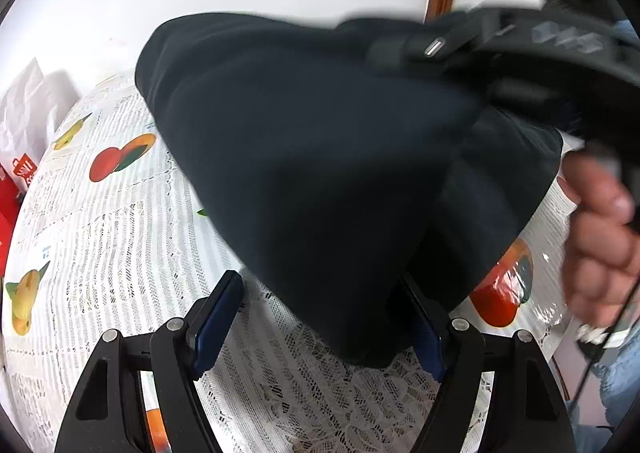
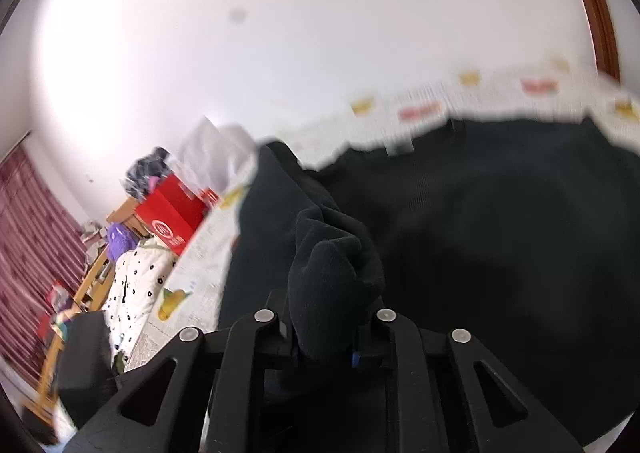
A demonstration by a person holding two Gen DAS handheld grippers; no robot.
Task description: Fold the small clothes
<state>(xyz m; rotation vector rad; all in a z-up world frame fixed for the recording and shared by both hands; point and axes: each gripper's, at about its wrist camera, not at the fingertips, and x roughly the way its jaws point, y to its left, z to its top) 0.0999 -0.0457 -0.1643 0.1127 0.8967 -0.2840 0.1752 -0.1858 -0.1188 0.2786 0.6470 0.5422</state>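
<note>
Nearest the right wrist camera, the right gripper (image 2: 326, 327) has its jaws pinching a bunched fold of the dark garment (image 2: 460, 237), the rest of which spreads beyond over the fruit-print counter (image 2: 500, 89). In the left wrist view, the left gripper (image 1: 320, 317) holds its jaws spread wide, with a hanging corner of the garment (image 1: 312, 157) between them, unpressed. Farther off, the right hand (image 1: 600, 249) lifts the cloth above the counter (image 1: 100, 221).
</note>
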